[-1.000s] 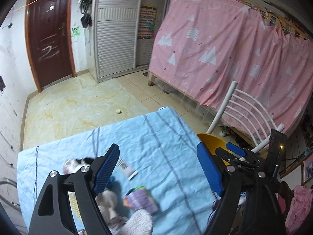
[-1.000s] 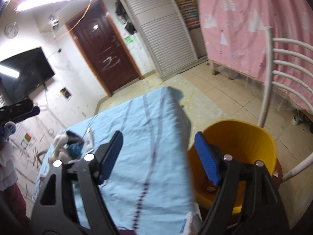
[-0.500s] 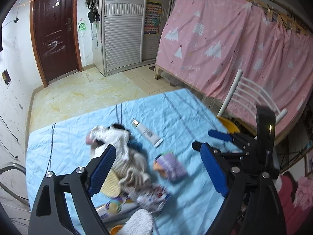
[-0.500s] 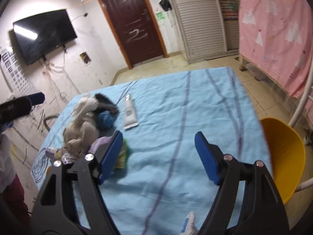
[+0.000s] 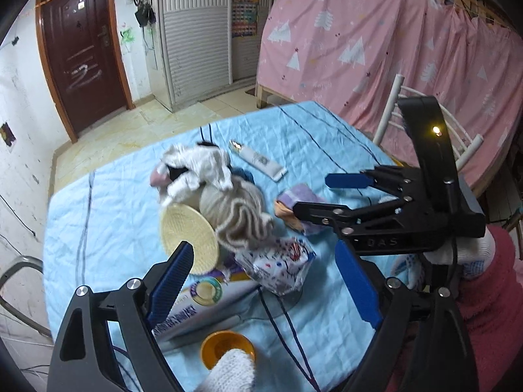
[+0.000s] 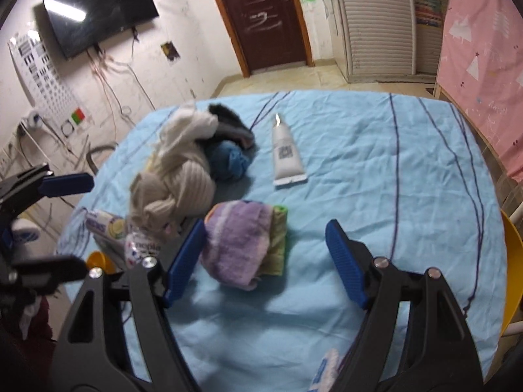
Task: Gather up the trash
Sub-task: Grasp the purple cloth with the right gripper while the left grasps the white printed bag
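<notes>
A crumpled white wrapper [image 5: 278, 269] with red and blue dots lies on the blue-covered table [image 5: 327, 137], just beyond my left gripper [image 5: 264, 281], which hangs open above it with nothing held. Beside the wrapper are a purple-and-white carton [image 5: 196, 307] and a small orange cup [image 5: 227, 351]. A white tube [image 6: 286, 153] lies further back. My right gripper [image 6: 264, 248] is open, low over a folded purple cloth [image 6: 238, 241] that sits partly between its pads [image 6: 184, 258], apart from them. The right gripper [image 5: 327, 196] also shows in the left wrist view.
A heap of knitwear [image 5: 228, 205] and a pale round lid [image 5: 188, 238] fill the table's middle. A yellow bin [image 6: 511, 268] stands off the table's right edge by a white chair [image 5: 392, 107]. A pink curtain [image 5: 376, 42] hangs behind.
Both views have swung from the table's far edge and the yellow bin to the clutter. The left gripper has come lower and nearer the wrapper. The right gripper now hangs over the purple cloth.
</notes>
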A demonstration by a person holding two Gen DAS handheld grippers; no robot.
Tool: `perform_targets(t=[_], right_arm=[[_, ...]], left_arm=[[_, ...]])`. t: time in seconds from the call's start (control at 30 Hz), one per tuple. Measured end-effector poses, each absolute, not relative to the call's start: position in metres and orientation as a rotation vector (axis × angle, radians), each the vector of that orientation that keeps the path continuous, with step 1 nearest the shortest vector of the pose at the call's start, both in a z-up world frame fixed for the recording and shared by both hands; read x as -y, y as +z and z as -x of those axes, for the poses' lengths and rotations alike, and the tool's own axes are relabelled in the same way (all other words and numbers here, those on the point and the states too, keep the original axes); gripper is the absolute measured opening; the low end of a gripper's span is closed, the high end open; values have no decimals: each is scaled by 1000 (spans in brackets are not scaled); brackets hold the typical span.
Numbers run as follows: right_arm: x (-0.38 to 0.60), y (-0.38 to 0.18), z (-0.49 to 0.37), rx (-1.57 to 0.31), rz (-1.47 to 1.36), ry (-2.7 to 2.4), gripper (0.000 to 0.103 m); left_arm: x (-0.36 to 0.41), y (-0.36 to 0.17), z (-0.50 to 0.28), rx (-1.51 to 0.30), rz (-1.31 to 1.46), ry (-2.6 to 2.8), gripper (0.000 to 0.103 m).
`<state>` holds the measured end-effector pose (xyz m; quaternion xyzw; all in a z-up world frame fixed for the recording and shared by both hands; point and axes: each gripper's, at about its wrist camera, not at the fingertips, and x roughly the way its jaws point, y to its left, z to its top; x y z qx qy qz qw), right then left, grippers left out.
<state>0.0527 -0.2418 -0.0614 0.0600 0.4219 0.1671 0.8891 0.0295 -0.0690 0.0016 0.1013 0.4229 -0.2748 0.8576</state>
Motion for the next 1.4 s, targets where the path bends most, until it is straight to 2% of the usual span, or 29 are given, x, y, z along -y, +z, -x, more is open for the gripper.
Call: perform_targets(t=[0.23,0.27,0.4,0.5,0.57,0.67,0.73,0.8,0.93,1.0,1.27,1.33,1.4], right_arm=[[234,-68,-58,-913,-61,318,71],[233,-68,-58,-910,-50,320,67],[240,-66,-57,-883,-77,324,38],[256,-62,-55,-853,-112,305,30],[265,-57,-53,-831,-139,301,28],[279,-52,-49,-803,-174,292,28],[286,-51,-48,-794,-195,282,28],[294,-51,-46,-790,-212,275,28],[306,-56,-45,-788,-257,271,28],[310,-58,-44,-787,-266,265,28],[296,-56,-44,-795,-254,352,29],[289,-56,-45,-805,-236,372,34],[279,-56,-48,-821,-217,403,55]], left_arm=[[75,-18,-40,-992,-144,-596,79],[75,-20,-42,-998,-136,-597,79],[79,-26,-45,-1020,-122,-595,79],[82,-29,-46,-1027,-125,-593,79],[84,-31,-46,-1033,-126,-590,79],[87,-34,-49,-1044,-122,-579,78],[90,-38,-53,-1054,-119,-568,70],[94,-43,-56,-1070,-124,-558,50],[103,-46,-55,-1050,-161,-540,38],[104,-45,-56,-1047,-157,-533,30],[104,-32,-46,-1018,-169,-533,16],[105,-28,-41,-1003,-175,-536,15],[104,-24,-38,-993,-176,-543,15]])
